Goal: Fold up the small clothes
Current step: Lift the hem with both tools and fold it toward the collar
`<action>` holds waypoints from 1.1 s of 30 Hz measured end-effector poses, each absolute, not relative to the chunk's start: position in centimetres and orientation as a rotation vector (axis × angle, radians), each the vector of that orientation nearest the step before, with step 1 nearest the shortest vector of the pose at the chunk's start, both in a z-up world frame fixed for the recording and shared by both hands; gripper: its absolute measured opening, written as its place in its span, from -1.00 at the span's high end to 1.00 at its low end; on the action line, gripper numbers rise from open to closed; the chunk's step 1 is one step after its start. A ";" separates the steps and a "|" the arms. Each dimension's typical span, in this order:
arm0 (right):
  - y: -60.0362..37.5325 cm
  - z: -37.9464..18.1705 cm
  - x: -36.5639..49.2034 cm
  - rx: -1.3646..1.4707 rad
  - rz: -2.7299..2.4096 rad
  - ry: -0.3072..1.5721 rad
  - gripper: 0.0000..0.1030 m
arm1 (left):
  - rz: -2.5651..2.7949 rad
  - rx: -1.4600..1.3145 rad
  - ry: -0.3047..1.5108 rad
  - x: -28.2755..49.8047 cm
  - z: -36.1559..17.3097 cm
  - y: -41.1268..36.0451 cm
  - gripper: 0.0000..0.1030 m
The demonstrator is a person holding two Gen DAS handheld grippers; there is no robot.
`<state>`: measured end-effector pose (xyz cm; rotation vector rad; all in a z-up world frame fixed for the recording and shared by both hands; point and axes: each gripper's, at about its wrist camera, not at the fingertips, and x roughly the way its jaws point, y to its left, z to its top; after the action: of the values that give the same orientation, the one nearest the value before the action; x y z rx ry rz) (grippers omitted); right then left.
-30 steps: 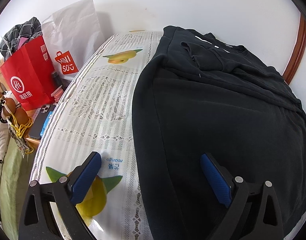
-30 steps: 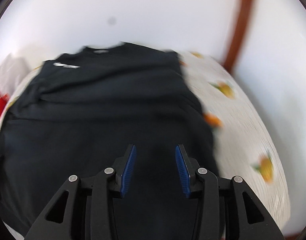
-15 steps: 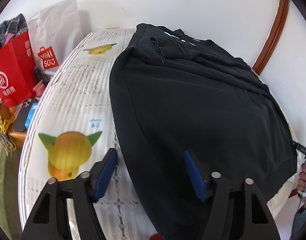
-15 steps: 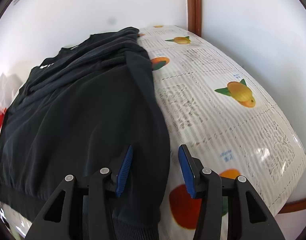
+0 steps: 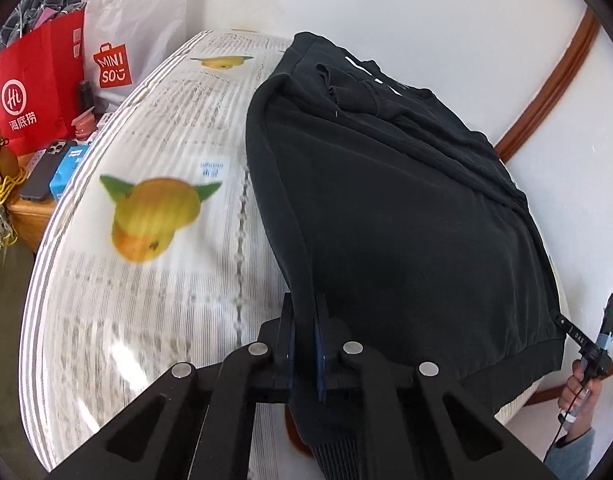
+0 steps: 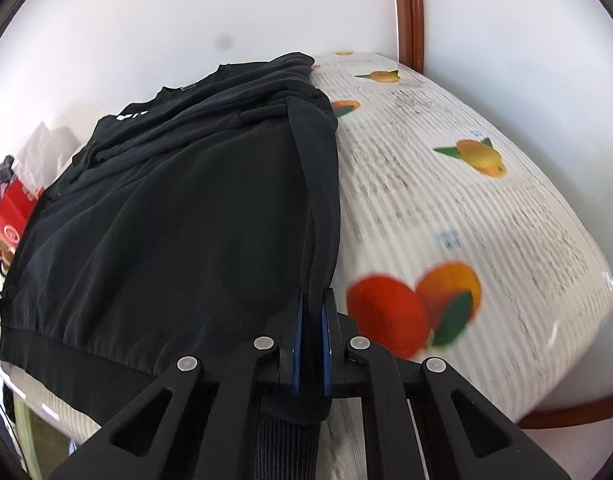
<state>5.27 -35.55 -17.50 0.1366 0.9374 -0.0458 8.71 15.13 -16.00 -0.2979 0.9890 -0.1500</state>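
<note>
A black sweatshirt [image 5: 406, 208] lies flat on a table covered with a white fruit-print cloth [image 5: 154, 264], collar at the far end. My left gripper [image 5: 304, 320] is shut on the sweatshirt's left bottom corner, near the ribbed hem. In the right wrist view the same sweatshirt [image 6: 178, 220] fills the left half. My right gripper [image 6: 311, 316] is shut on its right bottom corner, with the ribbed hem [image 6: 284, 436] hanging below the jaws.
A red paper bag [image 5: 38, 84] and a white Miniso bag [image 5: 130, 40] stand at the far left, beside a phone [image 5: 42, 176] on a wooden stand. A brown wooden trim [image 6: 406, 12] runs up the wall at the back right. The table's near edge curves below both grippers.
Both grippers moved down to the sweatshirt's near corners and closed on the fabric. They were open half a second ago.
</note>
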 end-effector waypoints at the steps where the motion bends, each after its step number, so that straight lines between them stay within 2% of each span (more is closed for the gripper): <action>1: -35.5 -17.5 4.9 0.131 -0.045 0.939 0.84 | -0.155 -0.289 0.990 8.4 -16.0 15.0 0.84; 6: -35.8 -17.4 4.1 0.158 -0.031 0.940 0.67 | -0.169 -0.252 0.982 7.9 -16.1 14.6 0.75; 8: -35.7 -17.6 4.1 0.168 -0.021 0.926 0.46 | -0.177 -0.259 0.974 7.7 -16.1 14.5 0.64; 10: -35.4 -17.8 4.1 0.168 0.002 0.905 0.26 | -0.207 -0.273 0.968 7.7 -16.0 14.2 0.29; 12: -35.0 -17.9 4.6 0.165 -0.003 0.885 0.19 | -0.222 -0.268 0.963 7.7 -15.9 13.5 0.15; 16: -34.0 -18.0 5.4 0.152 -0.047 0.861 0.17 | -0.171 -0.176 0.963 7.9 -15.7 11.9 0.16; 18: -33.1 -18.0 5.6 0.100 -0.059 0.871 0.56 | -0.150 -0.124 0.975 7.9 -15.7 11.3 0.21; 19: -32.8 -17.9 5.5 0.093 -0.042 0.875 0.76 | -0.134 -0.081 0.984 7.8 -15.6 11.0 0.43; 20: -32.8 -17.9 5.4 0.090 -0.034 0.879 0.81 | -0.122 -0.055 0.988 7.8 -15.5 10.8 0.58; 21: -32.9 -17.8 5.2 0.078 -0.034 0.880 0.83 | -0.120 -0.036 0.992 7.6 -15.5 10.8 0.78; 22: -33.1 -17.7 5.0 0.073 -0.034 0.877 0.84 | -0.131 -0.044 0.993 7.4 -15.4 11.0 0.82; 33: -35.5 -13.4 3.0 0.218 0.039 0.758 0.85 | -0.231 -0.166 0.886 7.2 -11.0 13.3 0.84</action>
<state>2.98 -35.53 -13.43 0.2182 0.7575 0.0393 7.25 13.30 -10.97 -0.1663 0.8862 -0.2315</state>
